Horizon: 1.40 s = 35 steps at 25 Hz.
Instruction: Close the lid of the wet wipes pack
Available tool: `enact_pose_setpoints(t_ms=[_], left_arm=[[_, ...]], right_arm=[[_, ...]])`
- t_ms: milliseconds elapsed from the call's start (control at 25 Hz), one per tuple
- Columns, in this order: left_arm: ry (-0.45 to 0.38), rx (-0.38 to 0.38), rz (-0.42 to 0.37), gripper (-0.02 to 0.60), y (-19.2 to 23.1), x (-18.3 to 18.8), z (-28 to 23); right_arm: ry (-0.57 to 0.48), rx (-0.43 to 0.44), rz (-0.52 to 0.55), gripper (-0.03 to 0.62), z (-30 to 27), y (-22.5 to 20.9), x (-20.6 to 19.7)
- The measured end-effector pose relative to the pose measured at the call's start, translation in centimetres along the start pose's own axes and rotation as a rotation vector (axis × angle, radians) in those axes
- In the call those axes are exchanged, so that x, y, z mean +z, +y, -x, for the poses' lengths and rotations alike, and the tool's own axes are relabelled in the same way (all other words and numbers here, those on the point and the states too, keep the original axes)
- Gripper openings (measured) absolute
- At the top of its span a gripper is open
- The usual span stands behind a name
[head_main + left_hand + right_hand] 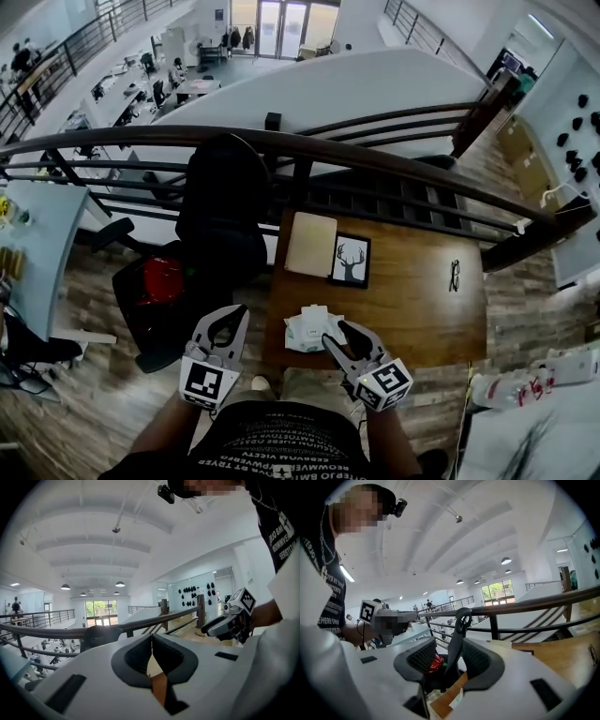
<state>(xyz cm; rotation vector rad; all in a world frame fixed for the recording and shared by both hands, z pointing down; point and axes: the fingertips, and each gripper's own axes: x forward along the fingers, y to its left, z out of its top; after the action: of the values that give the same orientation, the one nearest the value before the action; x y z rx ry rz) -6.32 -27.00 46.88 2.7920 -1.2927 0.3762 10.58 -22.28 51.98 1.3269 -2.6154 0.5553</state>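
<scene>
The wet wipes pack [307,330] is white and lies near the front edge of the wooden table [412,309]. Something white stands up on its top, a flap or a tissue; I cannot tell which. My right gripper [337,334] hovers at the pack's right front corner, open with nothing between its fingers. In the right gripper view its jaws [452,646] stand apart, with the table edge below them. My left gripper [240,311] is left of the table's front corner, over the floor, shut and empty. The left gripper view shows its pads [151,637] meeting.
At the table's back left lie a beige board [310,244] and a framed deer picture [351,260]. Glasses [455,275] lie at the right. A black office chair [220,216] with a red item [161,281] stands left of the table. A dark railing [375,155] runs behind.
</scene>
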Motion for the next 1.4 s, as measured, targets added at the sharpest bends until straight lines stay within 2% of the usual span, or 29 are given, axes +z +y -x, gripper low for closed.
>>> enact_pose_setpoints(t_ms=[240,640,920,1160,1240,1400], left_arm=[[0.053,-0.044,-0.005,0.028,-2.3,-1.3,-4.6],[0.145,-0.054,0.024,0.028,-3.5,-4.3,-10.3],[0.180,-0.056,0.040,0.028,-4.1,-6.4,-12.3],[0.237,-0.054,0.061,0.028,-4.7,-9.2,-13.4],[0.252,-0.055,0.066,0.028,-4.9,-9.9,-13.7],[0.279,-0.052,0.066,0.028,-4.9,-11.0,-13.9]], right_arm=[[0.060,0.026,-0.038,0.183,-2.0,-4.1,-2.4],[0.271,0.086,-0.077,0.183,-5.7,-8.5,-11.0],[0.351,0.129,-0.127,0.183,-8.0,-9.9,-14.9],[0.404,0.121,-0.143,0.183,-9.2,-12.0,-18.1],[0.436,0.118,-0.148,0.192,-9.5,-12.7,-19.5],[0.504,0.118,-0.183,0.251,-10.3,-13.6,-22.4]])
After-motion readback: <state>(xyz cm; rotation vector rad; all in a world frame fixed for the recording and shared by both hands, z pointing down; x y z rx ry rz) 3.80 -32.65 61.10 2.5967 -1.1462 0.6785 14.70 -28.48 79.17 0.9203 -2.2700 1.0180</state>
